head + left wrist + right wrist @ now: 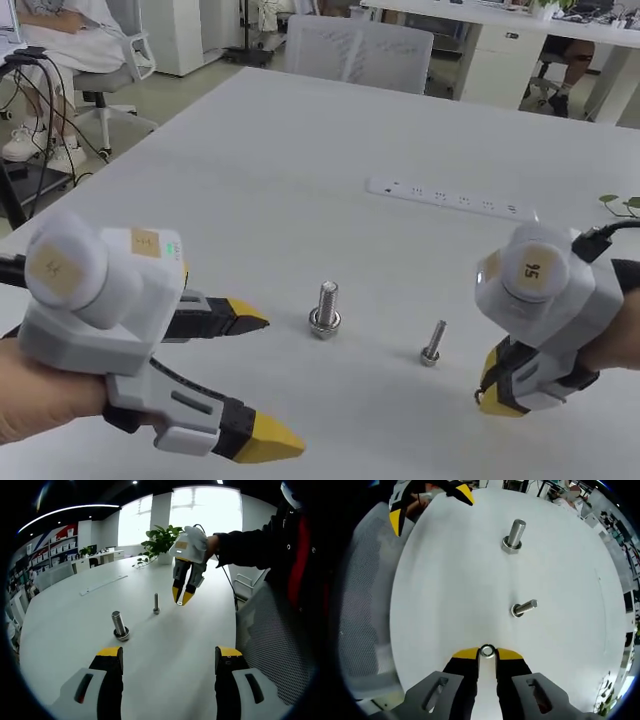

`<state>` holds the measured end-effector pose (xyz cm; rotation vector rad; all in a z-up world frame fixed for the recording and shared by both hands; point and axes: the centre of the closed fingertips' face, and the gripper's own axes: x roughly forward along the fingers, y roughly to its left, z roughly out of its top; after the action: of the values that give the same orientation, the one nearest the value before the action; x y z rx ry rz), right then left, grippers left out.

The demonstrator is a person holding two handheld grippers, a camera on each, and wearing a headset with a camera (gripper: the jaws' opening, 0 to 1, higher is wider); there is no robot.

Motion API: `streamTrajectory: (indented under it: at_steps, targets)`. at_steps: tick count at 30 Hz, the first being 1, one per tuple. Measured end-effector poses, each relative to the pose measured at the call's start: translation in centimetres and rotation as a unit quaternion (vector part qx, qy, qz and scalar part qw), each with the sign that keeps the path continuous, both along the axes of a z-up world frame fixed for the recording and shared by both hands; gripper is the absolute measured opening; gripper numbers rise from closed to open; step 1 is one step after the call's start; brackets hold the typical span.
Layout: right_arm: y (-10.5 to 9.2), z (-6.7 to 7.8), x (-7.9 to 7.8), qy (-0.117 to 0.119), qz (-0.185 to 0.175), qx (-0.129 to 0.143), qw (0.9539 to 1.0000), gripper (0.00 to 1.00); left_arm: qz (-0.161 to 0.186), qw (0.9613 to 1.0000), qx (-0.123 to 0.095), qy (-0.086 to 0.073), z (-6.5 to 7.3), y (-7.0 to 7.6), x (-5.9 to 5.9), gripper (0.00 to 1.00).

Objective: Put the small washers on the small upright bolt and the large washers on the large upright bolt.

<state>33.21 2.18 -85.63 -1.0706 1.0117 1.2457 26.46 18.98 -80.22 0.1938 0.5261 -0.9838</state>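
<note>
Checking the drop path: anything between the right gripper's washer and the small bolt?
Nothing visible. The right gripper holds the washer in its fingers; bare table separates it from the small bolt. The large bolt stands beyond that.

table (300,170): white, wide | power strip (450,197): white, flat on table, far side | chair (358,50): grey mesh back, at table's far edge | potted plant (159,542): green, on table end by window | cables (40,120): dark, beyond table's left edge | person (70,30): seated, back left
</note>
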Motion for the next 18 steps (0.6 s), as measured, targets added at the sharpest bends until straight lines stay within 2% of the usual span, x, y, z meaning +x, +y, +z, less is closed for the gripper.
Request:
streamTrajectory:
  at_steps: [15,18]
  targets:
    - [0.5,2.4,1.1,-0.022,0.004,0.012,0.9997,0.13,-0.003,1.0000,0.000,0.002,-0.2,-0.2,0.2,0.75]
    - [0.8,2.9,1.1,-0.018,0.004,0.018,0.9997,0.13,-0.003,1.0000,-0.001,0.002,-0.2,-0.1,0.2,0.75]
